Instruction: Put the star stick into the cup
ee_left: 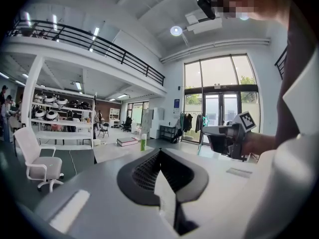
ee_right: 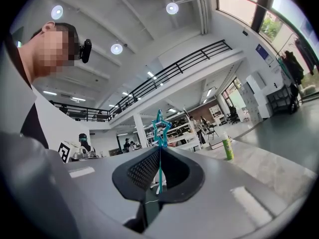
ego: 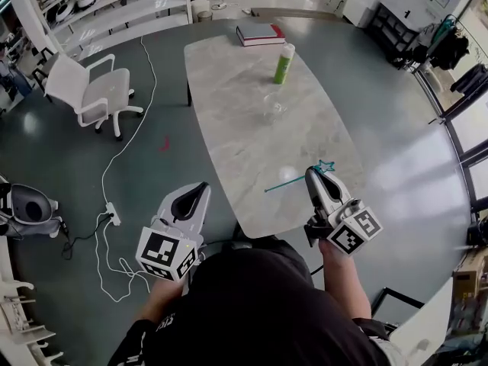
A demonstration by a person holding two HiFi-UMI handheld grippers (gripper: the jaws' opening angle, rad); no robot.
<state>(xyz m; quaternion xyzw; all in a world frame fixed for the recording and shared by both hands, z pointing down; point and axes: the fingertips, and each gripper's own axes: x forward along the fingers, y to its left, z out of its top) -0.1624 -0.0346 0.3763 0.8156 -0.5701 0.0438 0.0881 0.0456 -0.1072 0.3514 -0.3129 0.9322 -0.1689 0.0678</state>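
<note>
My right gripper [ego: 314,175] is shut on the thin teal star stick [ego: 293,183] above the near right part of the marble table [ego: 252,151]. The star end sits by the jaw tips and the stem slants out to the left. In the right gripper view the star [ee_right: 160,127] stands upright just beyond the closed jaws [ee_right: 159,153]. A small clear cup [ego: 276,108] stands farther along the table, well ahead of the stick. My left gripper [ego: 197,195] is shut and holds nothing, out over the floor left of the table [ee_left: 159,153].
A green bottle [ego: 284,63] stands beyond the cup and a red-edged book [ego: 260,33] lies at the far end. A white office chair [ego: 91,90] and a white cable with a power strip [ego: 113,216] are on the floor to the left.
</note>
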